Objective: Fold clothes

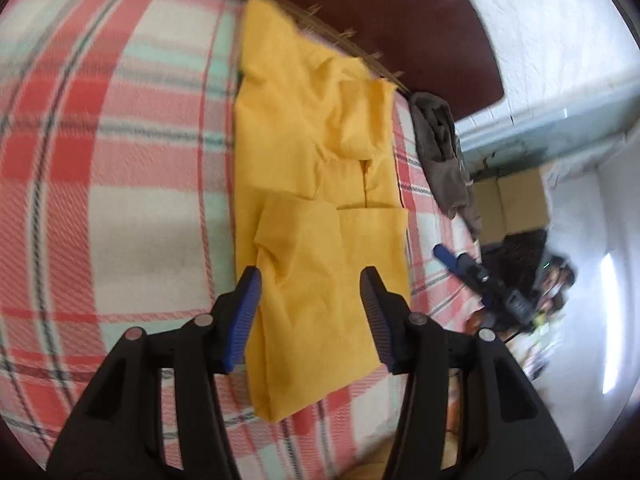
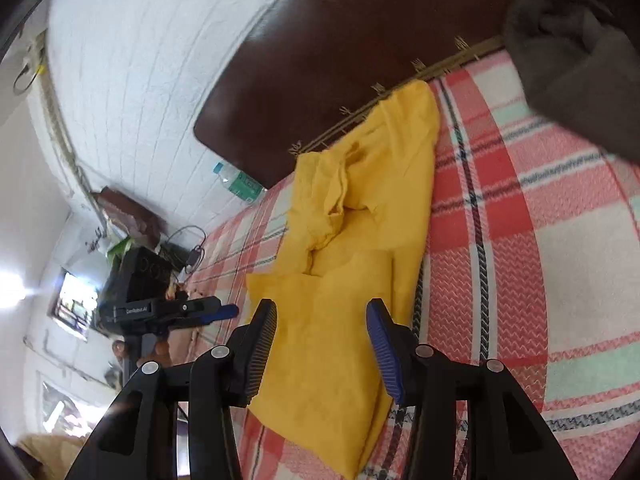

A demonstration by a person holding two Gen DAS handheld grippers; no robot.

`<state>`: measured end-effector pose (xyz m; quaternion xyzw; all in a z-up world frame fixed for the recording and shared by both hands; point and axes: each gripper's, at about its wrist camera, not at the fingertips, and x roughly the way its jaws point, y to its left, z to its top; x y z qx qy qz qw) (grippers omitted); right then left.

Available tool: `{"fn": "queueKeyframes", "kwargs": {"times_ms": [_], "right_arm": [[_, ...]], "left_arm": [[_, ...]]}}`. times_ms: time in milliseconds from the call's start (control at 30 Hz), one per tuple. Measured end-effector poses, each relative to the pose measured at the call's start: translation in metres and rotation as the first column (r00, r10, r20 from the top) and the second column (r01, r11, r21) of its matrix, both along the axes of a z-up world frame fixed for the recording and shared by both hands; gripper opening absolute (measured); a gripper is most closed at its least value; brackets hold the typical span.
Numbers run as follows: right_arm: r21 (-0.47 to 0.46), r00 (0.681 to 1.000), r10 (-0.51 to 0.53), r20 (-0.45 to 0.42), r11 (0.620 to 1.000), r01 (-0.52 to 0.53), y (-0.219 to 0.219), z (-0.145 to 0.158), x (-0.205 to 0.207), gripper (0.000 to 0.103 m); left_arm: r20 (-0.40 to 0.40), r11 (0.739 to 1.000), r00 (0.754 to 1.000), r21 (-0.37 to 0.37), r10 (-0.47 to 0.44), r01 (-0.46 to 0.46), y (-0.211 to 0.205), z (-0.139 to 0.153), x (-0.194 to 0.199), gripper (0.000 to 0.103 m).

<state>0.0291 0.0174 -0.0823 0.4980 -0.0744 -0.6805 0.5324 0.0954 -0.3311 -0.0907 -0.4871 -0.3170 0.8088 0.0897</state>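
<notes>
A yellow garment (image 1: 316, 184) lies partly folded in a long strip on a red, white and mint plaid bedspread (image 1: 120, 160). My left gripper (image 1: 312, 280) is open above the near end of the strip, with cloth showing between its blue pads but not pinched. In the right wrist view the same yellow garment (image 2: 352, 248) runs away toward the headboard. My right gripper (image 2: 322, 310) is open over its near end, holding nothing. The right gripper (image 1: 460, 264) shows at the bed's right side in the left wrist view, and the left gripper (image 2: 216, 312) shows at the left in the right wrist view.
A crumpled dark grey garment (image 1: 444, 152) lies on the bed's right edge, also large at top right (image 2: 572, 72). A dark brown headboard (image 2: 360, 40) backs the bed against a white wall. A plastic bottle (image 2: 236, 184), cardboard boxes (image 1: 516, 200) and clutter stand off the bed.
</notes>
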Motion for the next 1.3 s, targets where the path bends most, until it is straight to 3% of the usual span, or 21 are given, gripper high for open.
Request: {"fn": "queueKeyframes", "kwargs": {"times_ms": [167,233,300,367,433,533,633,767,800,867,967,1100,1200,1300], "right_arm": [[0.085,0.969,0.109,-0.222,0.992,-0.092,-0.02,0.015,0.024,0.05],[0.126,0.94,0.155,-0.303,0.985,-0.121,-0.029,0.02,0.034,0.05],[0.188,0.931,0.178,-0.317,0.974,-0.122,-0.038,0.007,0.031,0.05],[0.24,0.928,0.182,-0.325,0.965,-0.105,-0.044,-0.007,0.024,0.05],[0.232,0.944,0.162,-0.288,0.968,-0.095,-0.039,-0.017,0.013,0.05],[0.205,0.959,0.132,-0.252,0.975,-0.081,-0.029,-0.022,0.005,0.05],[0.224,0.938,0.147,-0.315,0.972,-0.077,-0.021,-0.008,0.018,0.057],[0.226,0.866,0.269,-0.422,0.956,-0.187,-0.005,0.012,0.061,0.074],[0.23,0.843,0.299,-0.448,0.949,-0.214,-0.002,0.017,0.072,0.076],[0.292,0.783,0.377,-0.495,0.921,-0.259,0.001,0.014,0.096,0.078],[0.409,0.673,0.479,-0.564,0.87,-0.277,0.001,0.0,0.126,0.079],[0.534,0.565,0.566,-0.601,0.81,-0.243,-0.008,-0.026,0.143,0.079],[0.532,0.5,0.557,-0.663,0.821,-0.209,-0.009,-0.031,0.147,0.079],[0.539,0.437,0.546,-0.715,0.828,-0.155,-0.014,-0.034,0.147,0.08]], "left_arm": [[-0.087,0.967,0.982,-0.206,-0.17,0.149,0.042,0.014,-0.004,0.053],[-0.072,0.947,0.977,-0.269,-0.2,0.174,0.051,0.007,-0.015,0.053],[-0.037,0.927,0.977,-0.325,-0.21,0.187,0.057,-0.007,-0.031,0.053],[0.011,0.925,0.979,-0.327,-0.202,0.194,0.054,-0.027,-0.045,0.053],[0.042,0.936,0.979,-0.286,-0.201,0.204,0.046,-0.045,-0.053,0.053],[0.0,0.954,0.984,-0.245,-0.18,0.175,0.037,-0.038,-0.044,0.053],[-0.065,0.941,0.982,-0.303,-0.178,0.151,0.039,-0.018,-0.017,0.053],[-0.116,0.868,0.942,-0.436,-0.315,0.237,0.068,0.003,0.034,0.055],[-0.113,0.839,0.926,-0.473,-0.359,0.268,0.079,0.005,0.046,0.066],[-0.101,0.774,0.906,-0.564,-0.411,0.288,0.098,0.005,0.065,0.075],[-0.054,0.676,0.883,-0.665,-0.466,0.316,0.119,-0.004,0.08,0.075],[0.032,0.567,0.852,-0.734,-0.523,0.375,0.139,-0.024,0.082,0.075],[0.07,0.531,0.854,-0.755,-0.516,0.383,0.139,-0.034,0.074,0.075],[0.088,0.529,0.851,-0.749,-0.517,0.399,0.137,-0.042,0.067,0.075]]}}
